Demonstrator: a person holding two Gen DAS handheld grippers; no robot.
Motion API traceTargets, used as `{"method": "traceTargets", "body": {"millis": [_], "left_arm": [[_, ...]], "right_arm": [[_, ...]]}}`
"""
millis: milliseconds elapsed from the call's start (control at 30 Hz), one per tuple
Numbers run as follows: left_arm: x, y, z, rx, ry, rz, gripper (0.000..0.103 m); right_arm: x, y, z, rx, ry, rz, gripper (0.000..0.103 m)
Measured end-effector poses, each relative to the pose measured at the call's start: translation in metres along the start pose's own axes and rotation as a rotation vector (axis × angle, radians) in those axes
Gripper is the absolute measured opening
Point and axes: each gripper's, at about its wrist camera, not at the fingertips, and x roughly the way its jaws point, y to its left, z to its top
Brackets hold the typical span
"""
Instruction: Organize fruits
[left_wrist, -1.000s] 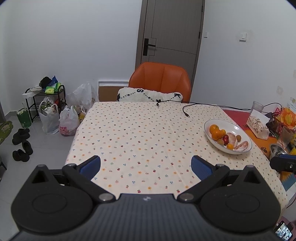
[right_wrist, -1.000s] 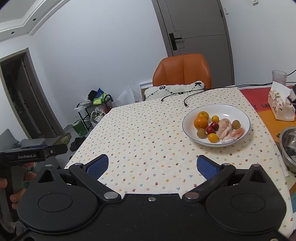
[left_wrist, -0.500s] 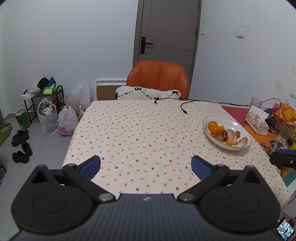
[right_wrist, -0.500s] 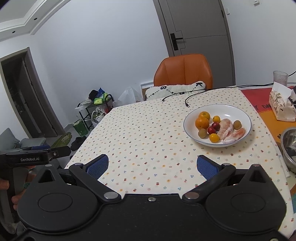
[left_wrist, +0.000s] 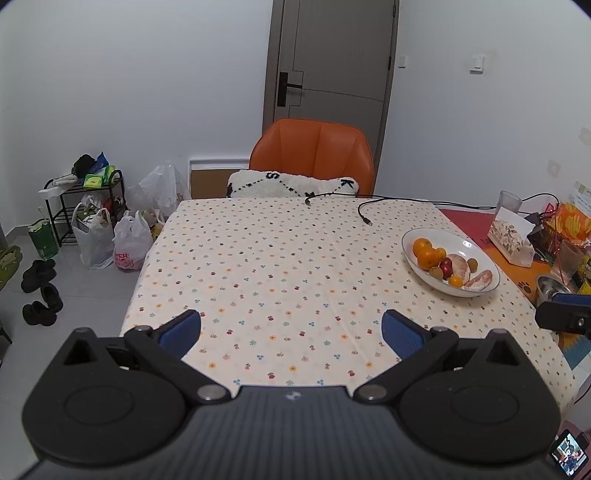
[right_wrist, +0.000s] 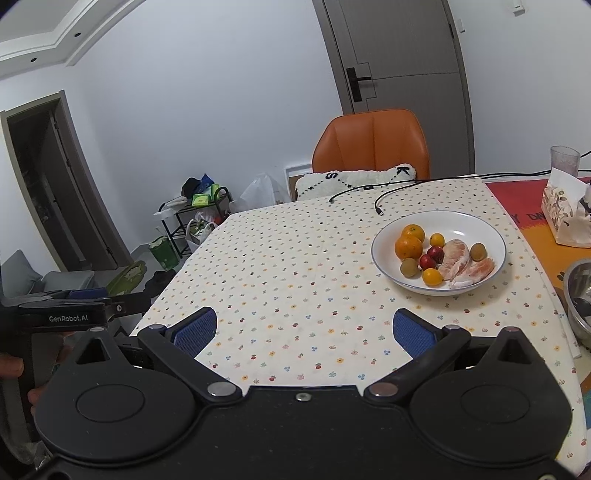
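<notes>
**A:** While you hold both tools at the near edge of the table (left_wrist: 280, 266), how do they stand?

**B:** Your left gripper (left_wrist: 291, 332) has its blue pads spread wide with nothing between them, hanging over the near edge of the dotted cloth. Your right gripper (right_wrist: 303, 328) is just as wide and just as empty, over the same edge but further toward the right side. In the right wrist view you can see your hand (right_wrist: 14, 369) wrapped around the other tool's handle at the far left.

**A:** And the fruit?

**B:** It all sits in the white bowl (right_wrist: 384, 236), past your right gripper and close to the table's right edge. Nearest you lies a small yellow fruit (right_wrist: 432, 277), with the peeled pomelo segments (right_wrist: 461, 264) beside it on the right. A brownish-green round fruit (right_wrist: 409, 266) and two small red fruits (right_wrist: 430, 258) come next. Behind those you have two oranges (right_wrist: 408, 246) touching each other at the bowl's left side.

**A:** Anything beyond the bowl?

**B:** A black cable (left_wrist: 364, 212) ends loose on the cloth near the far edge. A tissue box (left_wrist: 511, 240) stands on the right side, off the dotted cloth. An orange chair (left_wrist: 312, 155) with a white cushion (left_wrist: 291, 184) is pushed up to the far edge, and a grey door (left_wrist: 332, 62) stands behind it.
</notes>
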Motion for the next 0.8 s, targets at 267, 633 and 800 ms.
{"method": "traceTargets", "body": {"millis": [267,633,800], "left_arm": [[-0.001,-0.003,0.000,0.007,-0.001,-0.009,0.103],[-0.004,-0.005,0.000,0.005,-0.012,-0.030,0.103],[-0.003,-0.008,0.000,0.017,-0.007,-0.039,0.103]], "right_arm": [[0.002,0.000,-0.001,-0.002,0.005,-0.005,0.103],[0.007,-0.006,-0.003,0.010,0.016,-0.046,0.103],[0.009,-0.010,-0.004,0.011,0.018,-0.064,0.103]]}}
